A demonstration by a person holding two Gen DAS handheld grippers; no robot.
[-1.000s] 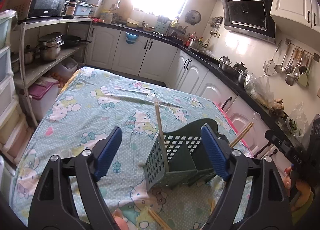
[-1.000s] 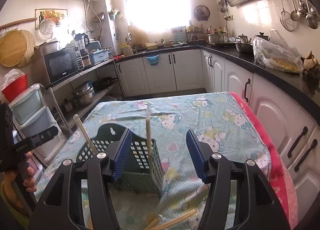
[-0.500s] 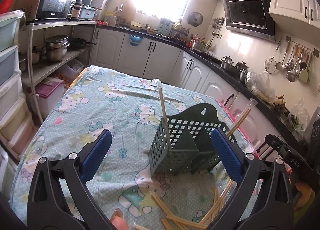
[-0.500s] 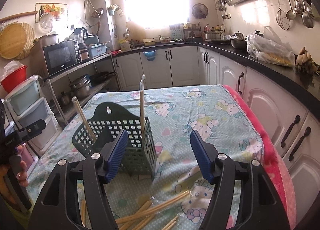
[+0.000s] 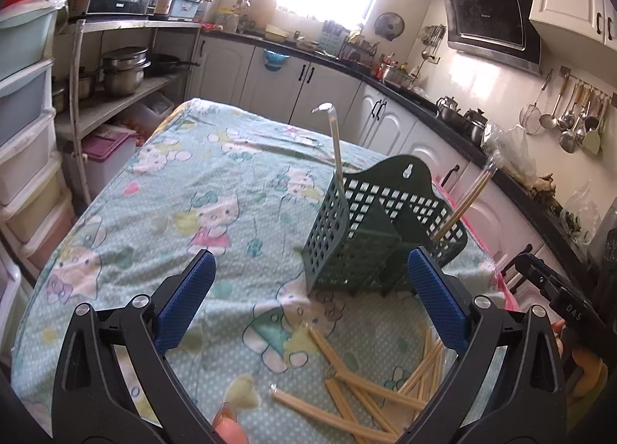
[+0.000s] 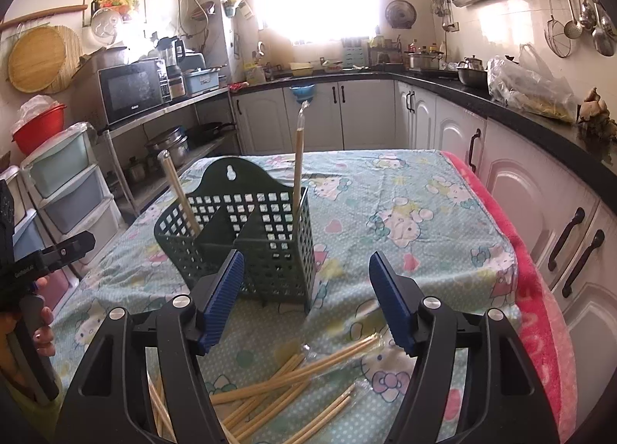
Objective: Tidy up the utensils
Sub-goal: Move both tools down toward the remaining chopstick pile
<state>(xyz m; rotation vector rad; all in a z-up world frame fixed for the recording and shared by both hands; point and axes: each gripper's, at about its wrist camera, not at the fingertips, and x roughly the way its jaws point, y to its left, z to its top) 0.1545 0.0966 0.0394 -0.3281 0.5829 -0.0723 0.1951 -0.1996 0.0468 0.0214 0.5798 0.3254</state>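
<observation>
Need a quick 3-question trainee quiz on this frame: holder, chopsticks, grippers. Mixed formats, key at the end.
1. True or false: the left gripper is shut on a chopstick.
2. How many wrapped chopstick pairs stand in the green holder?
A. none B. two C. five
3. Fill in: the loose chopsticks lie on the ____, in front of the holder.

Key: 1 false, both it and the right gripper are open and empty. 2 B. 3 tablecloth.
</observation>
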